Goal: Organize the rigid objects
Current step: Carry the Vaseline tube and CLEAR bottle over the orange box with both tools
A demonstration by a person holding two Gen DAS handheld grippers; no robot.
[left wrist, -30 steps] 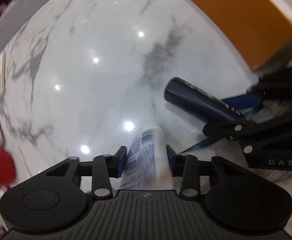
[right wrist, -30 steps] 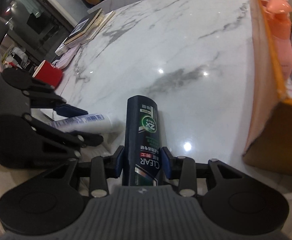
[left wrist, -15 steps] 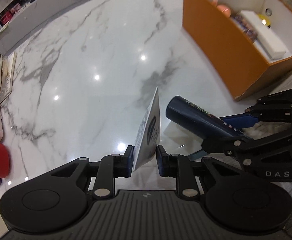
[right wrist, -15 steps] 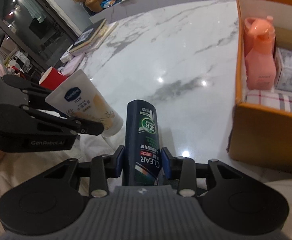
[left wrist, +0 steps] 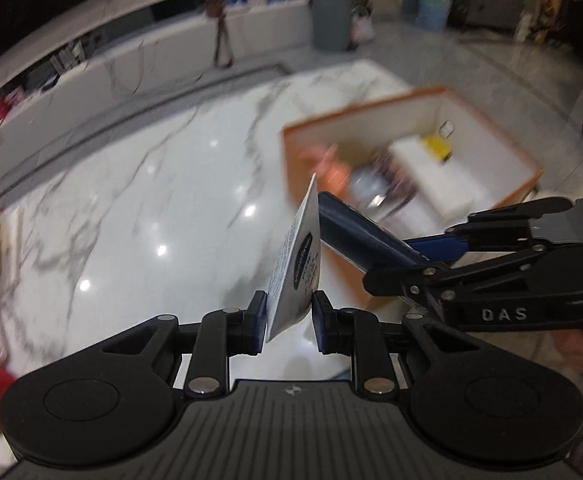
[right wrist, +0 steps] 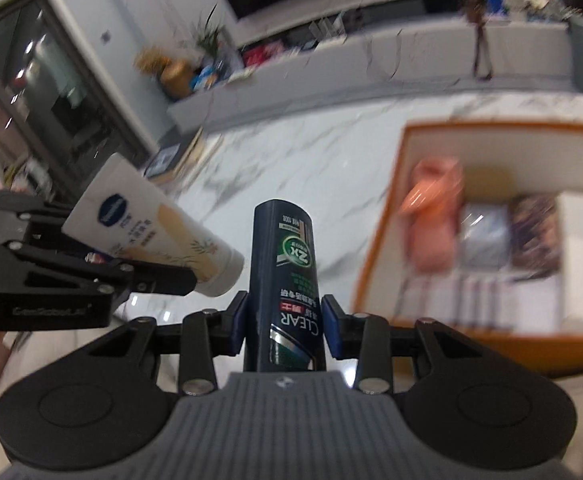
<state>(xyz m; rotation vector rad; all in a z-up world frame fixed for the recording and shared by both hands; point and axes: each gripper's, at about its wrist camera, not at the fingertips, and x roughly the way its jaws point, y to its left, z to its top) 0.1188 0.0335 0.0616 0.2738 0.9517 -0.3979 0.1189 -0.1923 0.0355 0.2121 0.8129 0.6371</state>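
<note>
My left tongs (left wrist: 289,322) pinch the white tube (left wrist: 297,270) and my right tongs (right wrist: 285,322) grip the blue bottle (right wrist: 287,276); the soft tube may slip out over the bench (left wrist: 151,208) before the far box (left wrist: 487,128).

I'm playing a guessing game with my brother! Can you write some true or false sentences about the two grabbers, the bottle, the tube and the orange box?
1. The right gripper holds a dark blue bottle. True.
2. The left gripper is empty. False: it is shut on a white tube.
3. The orange box is empty. False: a pink bottle and other packs lie inside.
4. The tube's cap end points toward the blue bottle. True.
5. Both items lie flat on the marble table. False: both are held up in the grippers, above it.
</note>
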